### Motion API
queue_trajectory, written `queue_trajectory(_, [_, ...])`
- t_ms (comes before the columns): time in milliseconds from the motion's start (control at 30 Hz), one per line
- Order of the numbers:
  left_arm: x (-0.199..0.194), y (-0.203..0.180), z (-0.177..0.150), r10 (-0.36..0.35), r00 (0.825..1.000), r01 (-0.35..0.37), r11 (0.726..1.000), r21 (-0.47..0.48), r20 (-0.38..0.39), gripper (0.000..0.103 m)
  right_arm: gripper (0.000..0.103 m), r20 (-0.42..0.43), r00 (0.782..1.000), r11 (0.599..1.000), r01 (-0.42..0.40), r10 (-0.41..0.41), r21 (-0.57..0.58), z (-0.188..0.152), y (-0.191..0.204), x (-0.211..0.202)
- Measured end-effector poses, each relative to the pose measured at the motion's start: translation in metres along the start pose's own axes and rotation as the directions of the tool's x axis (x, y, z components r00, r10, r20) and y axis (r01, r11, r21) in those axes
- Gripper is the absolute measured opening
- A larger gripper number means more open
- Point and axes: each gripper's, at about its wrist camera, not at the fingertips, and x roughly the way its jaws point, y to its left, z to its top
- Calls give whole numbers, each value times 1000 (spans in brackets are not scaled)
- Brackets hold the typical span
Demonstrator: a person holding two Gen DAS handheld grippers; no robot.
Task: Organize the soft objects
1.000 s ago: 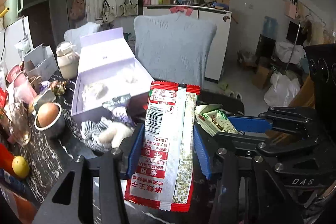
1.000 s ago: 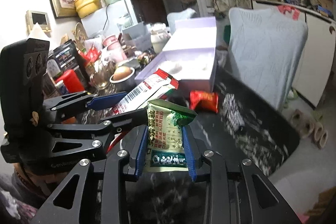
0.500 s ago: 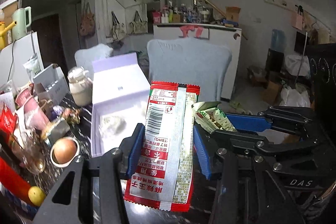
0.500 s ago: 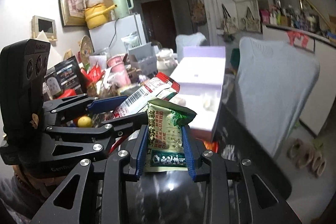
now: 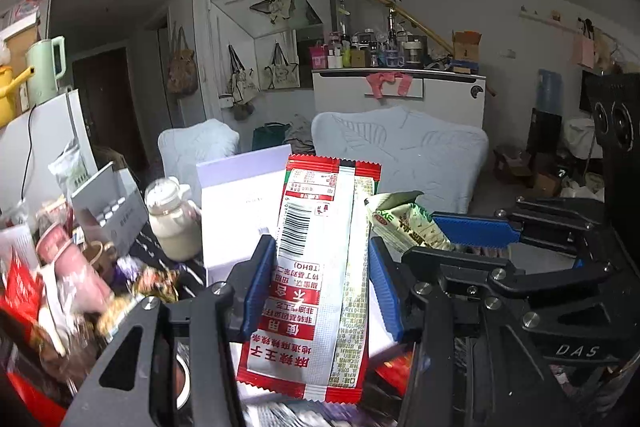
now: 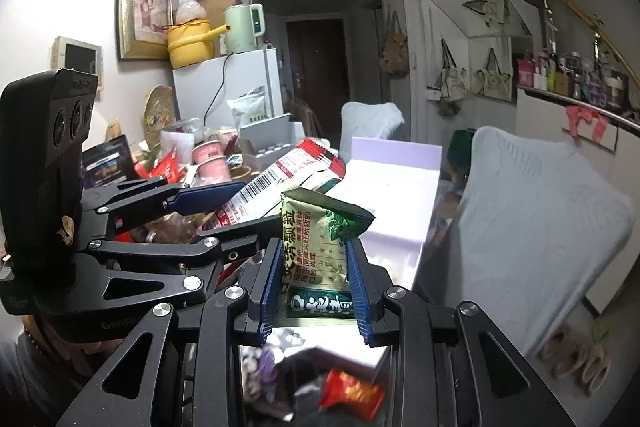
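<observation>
My left gripper [image 5: 322,283] is clamped on a red-and-white snack sachet [image 5: 316,279]. The sachet stands upright between the blue pads, barcode side facing the camera, its top edge above the fingertips. My right gripper [image 6: 314,281] is clamped on a green sachet [image 6: 320,247] printed with Chinese characters, also upright, its crumpled top folded over to the right. The two grippers sit side by side, the left one to the left of the right one. Both sachets are held above the dark tabletop [image 5: 188,271]. Just beyond them lies an open lilac box [image 6: 394,187], lid raised at its far edge. A red wrapped candy [image 6: 352,393] lies on the table near and below my right gripper. A cream jar [image 5: 174,223] stands left of the box.
</observation>
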Motion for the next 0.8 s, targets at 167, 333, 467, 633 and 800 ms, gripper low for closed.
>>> queue_trajectory(167, [28, 18, 22, 16, 1000, -16, 1000, 1, -4, 47, 31, -6, 1000, 1000, -19, 19, -6, 24, -17, 26])
queue_trajectory(333, [56, 36, 32, 18, 999, -19, 1000, -16, -32, 47, 31, -37, 999, 999, -35, 35, -2, 41, -34, 57])
queue_trajectory(467, [82, 47, 34, 35, 997, -36, 999, -17, -73, 47, 31, -82, 995, 999, -48, 48, 11, 47, -46, 84])
queue_trajectory(633, [115, 59, 27, 76, 989, -77, 997, -1, -131, 47, 31, -163, 985, 998, -56, 61, 34, 46, -58, 122])
queue_trajectory(800, [142, 68, 14, 85, 976, -90, 996, -17, -198, 47, 31, -250, 967, 999, -37, 46, 38, 35, -65, 151])
